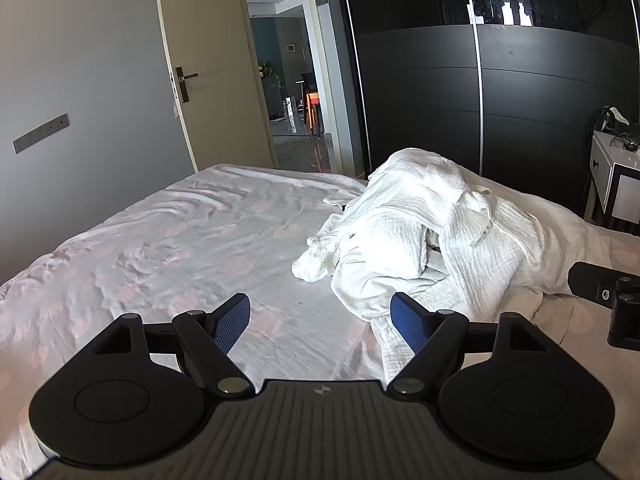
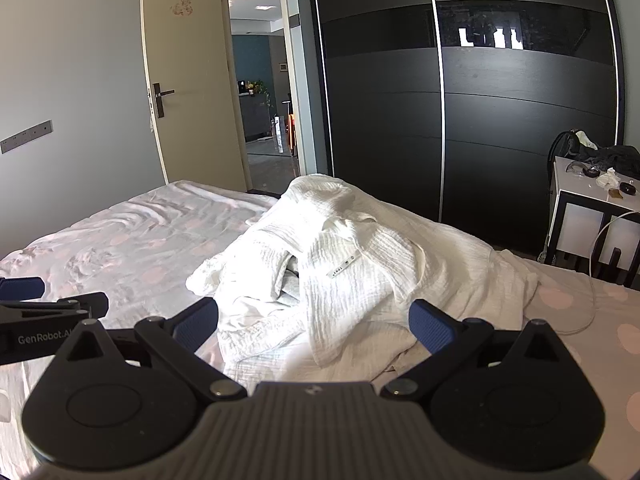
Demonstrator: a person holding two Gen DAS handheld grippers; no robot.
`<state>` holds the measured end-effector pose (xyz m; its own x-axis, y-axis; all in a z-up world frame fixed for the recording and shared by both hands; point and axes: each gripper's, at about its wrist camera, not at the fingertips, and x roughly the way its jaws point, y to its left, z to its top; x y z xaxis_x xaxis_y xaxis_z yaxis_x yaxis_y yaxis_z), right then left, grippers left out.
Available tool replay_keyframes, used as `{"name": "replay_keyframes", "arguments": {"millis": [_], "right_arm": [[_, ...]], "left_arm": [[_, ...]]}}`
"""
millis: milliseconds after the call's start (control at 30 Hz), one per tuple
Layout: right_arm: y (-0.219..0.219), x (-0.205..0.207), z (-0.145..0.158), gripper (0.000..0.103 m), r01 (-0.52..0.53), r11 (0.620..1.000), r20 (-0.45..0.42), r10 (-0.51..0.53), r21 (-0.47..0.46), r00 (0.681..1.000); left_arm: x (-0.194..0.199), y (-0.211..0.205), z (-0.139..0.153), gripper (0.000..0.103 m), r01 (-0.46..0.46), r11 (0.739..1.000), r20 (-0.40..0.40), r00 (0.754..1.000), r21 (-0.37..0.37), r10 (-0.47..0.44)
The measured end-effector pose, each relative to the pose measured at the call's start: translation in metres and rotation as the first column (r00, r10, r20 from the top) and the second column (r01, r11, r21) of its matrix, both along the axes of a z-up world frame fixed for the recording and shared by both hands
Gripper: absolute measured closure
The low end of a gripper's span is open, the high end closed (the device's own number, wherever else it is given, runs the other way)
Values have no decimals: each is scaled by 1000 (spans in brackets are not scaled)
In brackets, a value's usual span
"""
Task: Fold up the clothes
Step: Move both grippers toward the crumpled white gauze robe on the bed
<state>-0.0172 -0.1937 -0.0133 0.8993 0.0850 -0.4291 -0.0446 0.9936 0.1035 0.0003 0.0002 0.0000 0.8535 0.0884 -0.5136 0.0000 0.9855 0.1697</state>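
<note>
Both tongs, left (image 1: 320,322) and right (image 2: 314,326), are hovering released, grasping nothing. The crumpled white crinkle-cotton garment (image 2: 360,264) is lying at twelve o'clock on the pink-dotted bed (image 1: 160,248).

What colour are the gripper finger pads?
Blue, textured pads on black arms; clearest in the right wrist view.

Clothes (image 2: 352,264) lie heaped on the bed (image 2: 132,248), wardrobe (image 2: 500,120) behind, nightstand (image 2: 580,216) right.
</note>
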Motion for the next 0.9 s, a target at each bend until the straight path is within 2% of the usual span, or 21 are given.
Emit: {"name": "replay_keyframes", "arguments": {"millis": [133,300,700,767,900], "right_arm": [[2,2,-3,1,-4,1000,-3,4,-1,1000],[4,2,-5,1,-10,1000,-7,10,-2,1000],[9,-3,-6,1,-28,1000,-17,28,6,999],[9,-3,-7,1,-31,999,-18,31,4,999],[10,-4,-7,1,-36,999,-18,36,2,999]], "left_arm": [[3,8,0,26,-17,999,-27,1000,-48,16],[-8,-1,3,26,-2,1000,9,1000,6,2],[-9,-1,2,28,-21,999,-2,1000,27,21],[-9,-1,1,34,-21,999,-8,1000,35,22],[-9,0,0,35,-26,999,-14,1000,29,26]]}}
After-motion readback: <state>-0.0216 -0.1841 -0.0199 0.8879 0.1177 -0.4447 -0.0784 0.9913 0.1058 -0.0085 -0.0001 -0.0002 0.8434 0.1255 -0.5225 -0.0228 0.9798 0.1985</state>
